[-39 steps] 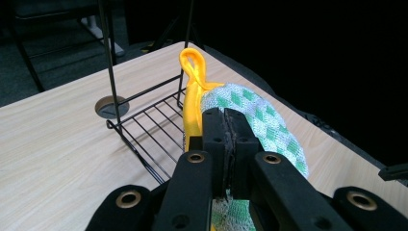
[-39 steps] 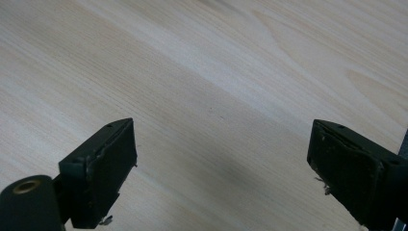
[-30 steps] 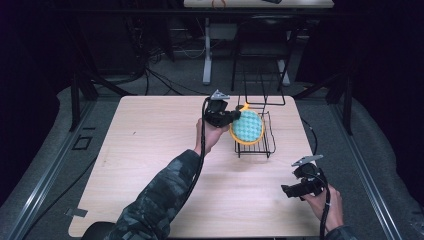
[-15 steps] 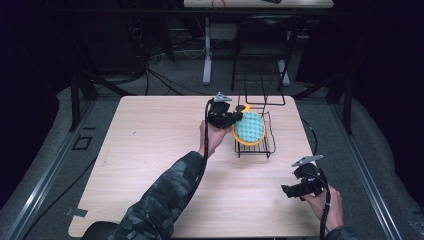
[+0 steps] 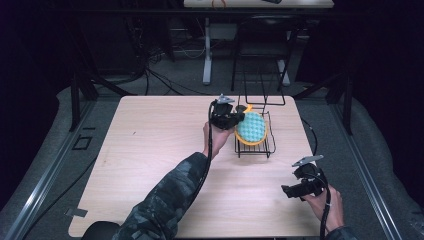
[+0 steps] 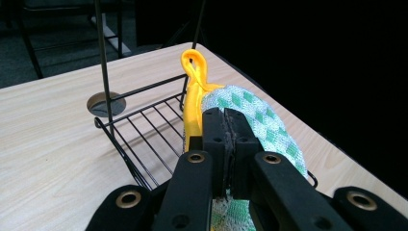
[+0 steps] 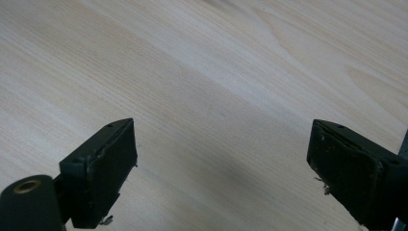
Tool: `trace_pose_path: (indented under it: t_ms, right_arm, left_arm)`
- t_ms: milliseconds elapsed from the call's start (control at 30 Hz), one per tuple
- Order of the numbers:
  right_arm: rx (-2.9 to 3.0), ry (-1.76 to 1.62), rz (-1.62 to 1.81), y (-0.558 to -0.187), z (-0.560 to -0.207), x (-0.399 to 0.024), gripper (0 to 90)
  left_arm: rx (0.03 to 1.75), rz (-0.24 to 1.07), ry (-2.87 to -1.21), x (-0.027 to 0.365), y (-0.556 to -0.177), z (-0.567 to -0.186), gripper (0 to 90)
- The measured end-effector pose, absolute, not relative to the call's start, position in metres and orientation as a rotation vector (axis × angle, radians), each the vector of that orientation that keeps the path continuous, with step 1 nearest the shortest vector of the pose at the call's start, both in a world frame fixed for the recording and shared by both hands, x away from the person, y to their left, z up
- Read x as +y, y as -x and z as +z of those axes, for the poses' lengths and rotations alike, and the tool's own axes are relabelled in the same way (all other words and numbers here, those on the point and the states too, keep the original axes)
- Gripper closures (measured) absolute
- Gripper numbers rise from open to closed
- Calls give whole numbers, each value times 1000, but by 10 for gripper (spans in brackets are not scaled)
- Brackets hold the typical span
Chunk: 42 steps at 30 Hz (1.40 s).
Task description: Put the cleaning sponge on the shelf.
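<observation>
A round green-and-white checked pot holder (image 5: 250, 127) with a yellow border and a yellow hanging loop (image 6: 195, 65) is seen standing on edge inside a black wire rack (image 5: 256, 148) near the far right part of the wooden table (image 5: 150, 150). Its upper edge is pinched between the jaws of the left gripper (image 5: 235, 119), which are clenched on the cloth, as is plain in the left gripper view, where the two black pads (image 6: 215, 139) are pressed together with fabric between them.

The placing is judged to be nearly done: the pot holder is already within the rack's wire sides, though whether its lower edge rests on the rack floor cannot be told. What is left, it appears, is for the grip to be let go and the gripper drawn clear.

The left forearm is stretched forward across the table, the hand (image 5: 212, 137) raised at the wrist and the gripper pointed rightward into the rack. The right gripper (image 5: 287, 191) is held low over bare tabletop near the front right corner, well apart from the rack, its jaws spread wide and nothing between them.
</observation>
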State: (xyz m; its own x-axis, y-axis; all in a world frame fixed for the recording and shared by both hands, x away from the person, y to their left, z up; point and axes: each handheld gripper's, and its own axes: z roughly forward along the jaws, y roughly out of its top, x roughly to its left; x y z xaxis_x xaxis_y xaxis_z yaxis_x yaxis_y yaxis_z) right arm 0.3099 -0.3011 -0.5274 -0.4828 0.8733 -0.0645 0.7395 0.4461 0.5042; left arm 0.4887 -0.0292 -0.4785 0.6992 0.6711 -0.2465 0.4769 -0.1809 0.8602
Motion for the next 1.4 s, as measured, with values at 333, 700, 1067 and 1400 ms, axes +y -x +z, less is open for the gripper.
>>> trace_pose_path:
  t_ms: [333,700,1067,1400]
  right_arm:
    - [2386,-1388,604,-309,-528,-301,98]
    - [2394,-1389,595,-308,-527,-301,100]
    - [2399,-1378,589,-308,-528,-301,101]
    - [2398,-1378,596,-309,-529,-301,101]
  left_arm:
    - [945,237,-1849,-42,-493,-495,888]
    - [976,236,-1896,-53,-496,-513,888]
    - [1014,249,-1926,-55,-504,-528,887]
    - [1009,255,-1945,-61,-509,-534,884]
